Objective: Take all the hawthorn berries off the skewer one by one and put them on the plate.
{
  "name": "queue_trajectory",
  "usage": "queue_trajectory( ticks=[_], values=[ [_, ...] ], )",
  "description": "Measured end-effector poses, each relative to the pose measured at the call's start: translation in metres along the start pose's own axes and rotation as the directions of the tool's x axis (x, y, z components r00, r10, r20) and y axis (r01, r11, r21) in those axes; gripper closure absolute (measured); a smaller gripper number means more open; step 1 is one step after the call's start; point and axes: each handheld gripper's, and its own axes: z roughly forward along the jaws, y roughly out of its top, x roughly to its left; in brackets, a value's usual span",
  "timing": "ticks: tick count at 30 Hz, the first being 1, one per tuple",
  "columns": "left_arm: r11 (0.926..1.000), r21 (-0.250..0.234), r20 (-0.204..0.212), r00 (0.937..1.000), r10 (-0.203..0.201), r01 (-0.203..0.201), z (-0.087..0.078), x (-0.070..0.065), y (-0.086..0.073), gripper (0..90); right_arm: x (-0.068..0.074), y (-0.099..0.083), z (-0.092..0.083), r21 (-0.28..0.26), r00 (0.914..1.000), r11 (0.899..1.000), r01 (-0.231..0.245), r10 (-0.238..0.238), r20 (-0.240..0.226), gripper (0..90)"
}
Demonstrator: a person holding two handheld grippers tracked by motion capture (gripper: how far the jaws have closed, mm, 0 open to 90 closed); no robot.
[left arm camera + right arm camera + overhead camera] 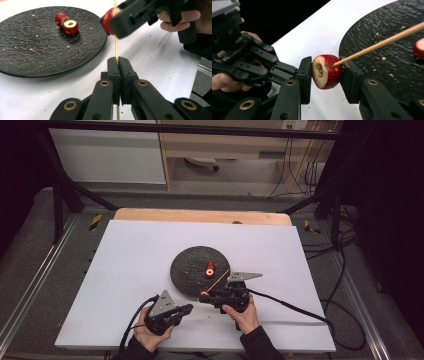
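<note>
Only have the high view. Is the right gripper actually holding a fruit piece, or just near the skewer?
Observer: Holding it. The right gripper is shut on a cored red fruit piece.
Operator: Skewer in it?
Observer: The wooden skewer meets the piece's red side; how deep it goes I can't tell.
Operator: Left side?
Observer: The left gripper is shut on the skewer's lower part.
Operator: Anything left on the plate?
Observer: Two more cored pieces touch each other on the black plate.
</note>
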Motion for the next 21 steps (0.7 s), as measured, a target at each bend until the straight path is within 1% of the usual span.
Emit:
queue_trajectory(
  ticks=[13,18,21],
  values=[
    [1.0000,-0.005,0.012,0.9999,0.008,-0.008,-0.002,-0.001,0.000,88.3,-0.009,0.010,-0.023,-0.066,0.9995,0.998,-0.008,0.010,0.030,64.8],
    [0.9999,-0.006,0.014,0.9999,0.009,-0.009,-0.003,-0.001,0.000,88.3,-0.013,0.015,-0.031,-0.079,0.9991,0.997,-0.008,0.011,0.041,64.7],
    [0.9999,-0.005,0.016,0.9998,0.011,-0.011,-0.004,0.000,-0.001,88.3,-0.015,0.018,-0.037,-0.100,0.9986,0.995,-0.009,0.014,0.052,64.9]
  ],
)
